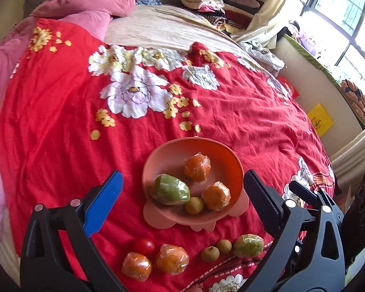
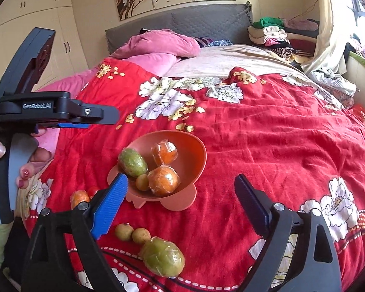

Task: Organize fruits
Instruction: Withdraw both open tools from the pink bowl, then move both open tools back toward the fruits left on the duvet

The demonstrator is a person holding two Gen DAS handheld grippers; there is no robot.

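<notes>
A pink bowl point(image 1: 221, 153) point(image 2: 194, 150) sits on the red floral bedspread. It holds two wrapped oranges point(image 1: 197, 168), a wrapped green fruit point(image 1: 171, 189) and a small yellow-green fruit point(image 1: 194, 205). In front of it lie two wrapped oranges point(image 1: 172, 259), a cherry tomato point(image 1: 144, 246), two small brown fruits point(image 1: 216, 249) point(image 2: 131, 233) and a wrapped green fruit point(image 1: 248, 242) point(image 2: 162, 256). My left gripper point(image 1: 182, 189) is open and empty, its jaws either side of the bowl. My right gripper point(image 2: 181, 194) is open and empty, just right of the bowl above the loose fruits.
The left gripper body point(image 2: 48, 112) and the hand holding it show at the left of the right wrist view. Pink pillows point(image 2: 158, 43), a beige blanket point(image 2: 226, 58) and a pile of clothes point(image 2: 275, 34) lie at the head of the bed. A window point(image 1: 340, 19) is at the right.
</notes>
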